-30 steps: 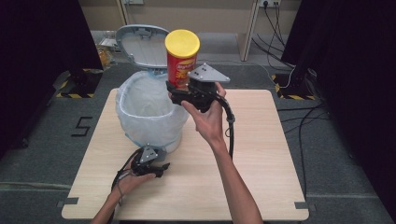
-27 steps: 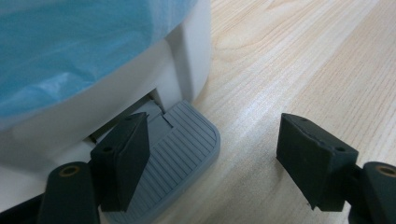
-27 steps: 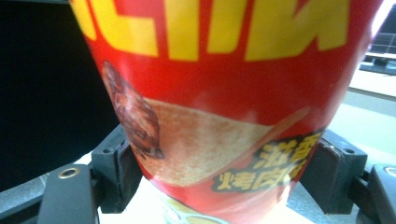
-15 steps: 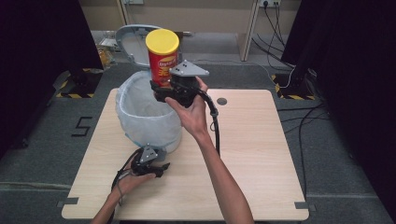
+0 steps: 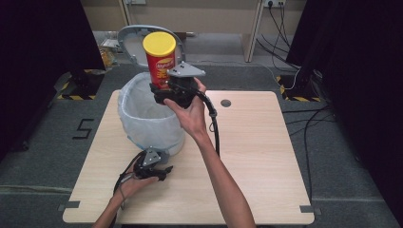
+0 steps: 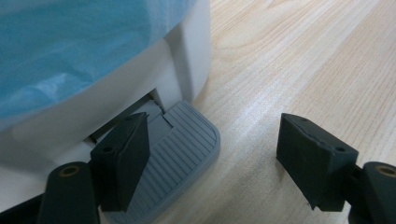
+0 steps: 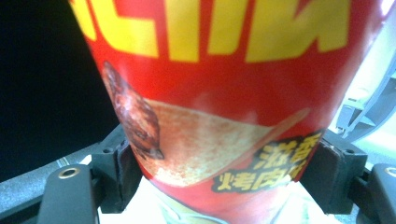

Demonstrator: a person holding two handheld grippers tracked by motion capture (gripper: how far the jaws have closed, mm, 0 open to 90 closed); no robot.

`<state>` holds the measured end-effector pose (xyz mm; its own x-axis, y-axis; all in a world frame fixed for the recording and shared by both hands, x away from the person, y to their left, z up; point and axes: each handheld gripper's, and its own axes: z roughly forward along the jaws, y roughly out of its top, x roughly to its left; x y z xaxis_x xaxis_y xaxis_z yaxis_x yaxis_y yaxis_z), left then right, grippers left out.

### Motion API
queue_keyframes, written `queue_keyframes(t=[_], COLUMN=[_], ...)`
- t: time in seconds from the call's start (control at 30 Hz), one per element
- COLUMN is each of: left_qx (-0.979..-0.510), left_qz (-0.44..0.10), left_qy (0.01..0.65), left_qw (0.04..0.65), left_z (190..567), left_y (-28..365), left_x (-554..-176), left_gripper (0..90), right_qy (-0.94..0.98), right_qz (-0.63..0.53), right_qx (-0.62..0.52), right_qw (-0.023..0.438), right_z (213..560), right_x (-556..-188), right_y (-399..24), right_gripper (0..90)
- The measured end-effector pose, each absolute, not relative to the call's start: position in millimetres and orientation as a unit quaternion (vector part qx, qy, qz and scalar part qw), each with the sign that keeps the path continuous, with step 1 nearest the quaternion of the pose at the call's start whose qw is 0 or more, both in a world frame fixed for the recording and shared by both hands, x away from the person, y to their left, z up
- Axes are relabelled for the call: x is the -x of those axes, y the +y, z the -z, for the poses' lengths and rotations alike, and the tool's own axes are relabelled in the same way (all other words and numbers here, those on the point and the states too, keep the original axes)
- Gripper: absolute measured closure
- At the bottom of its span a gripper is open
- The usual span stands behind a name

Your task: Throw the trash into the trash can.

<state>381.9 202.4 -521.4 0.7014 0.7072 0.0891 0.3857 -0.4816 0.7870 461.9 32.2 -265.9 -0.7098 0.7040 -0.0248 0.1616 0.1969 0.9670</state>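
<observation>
Currently the right tool (image 5: 164,88) is clenched on a red chip can (image 5: 160,59) with a yellow lid, both pads pressed against the can's sides in the right gripper view (image 7: 224,116). The can stands upright, held in the air above the far rim of the pedal bin (image 5: 149,118), not yet inside it. The bin's lid (image 5: 138,35) stands open behind the bin, and the blue-white liner bag (image 6: 70,46) is exposed. The left tool (image 5: 159,170) sits low at the near foot of the bin, jaws released and spread, one jaw over the grey foot pedal (image 6: 182,140), the other over bare counter (image 5: 266,156) beside the bin. Progress judged: pick-up done, lid open, can carried to the bin. Left: bring it over the opening, let go, then release the pedal so the lid drops.
</observation>
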Motion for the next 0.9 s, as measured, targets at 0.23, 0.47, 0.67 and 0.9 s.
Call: queue_keyframes(t=[0.23,0.47,0.67,0.9], left_qx=[-0.834,-0.836,-0.837,-0.836], left_qz=[-0.205,-0.208,-0.208,-0.208], left_qy=[0.329,0.325,0.324,0.325], left_qw=[0.393,0.389,0.389,0.39], left_z=[521.5,521.5,521.5,521.5], left_y=[202.8,202.4,202.5,202.5], left_x=[-381.9,-381.7,-381.8,-381.8], left_gripper=[25.1,25.0,25.0,25.0], right_qy=[0.741,0.759,0.776,0.797], right_qz=[-0.557,-0.534,-0.516,-0.491], right_qx=[-0.297,-0.303,-0.296,-0.293], right_qw=[0.231,0.218,0.207,0.195], right_z=[272.2,282.6,287.6,297.3], right_x=[-468.6,-469.2,-470.8,-469.5], right_y=[34.9,38.2,39.3,43.2], right_gripper=[23.9,23.7,23.3,21.6])
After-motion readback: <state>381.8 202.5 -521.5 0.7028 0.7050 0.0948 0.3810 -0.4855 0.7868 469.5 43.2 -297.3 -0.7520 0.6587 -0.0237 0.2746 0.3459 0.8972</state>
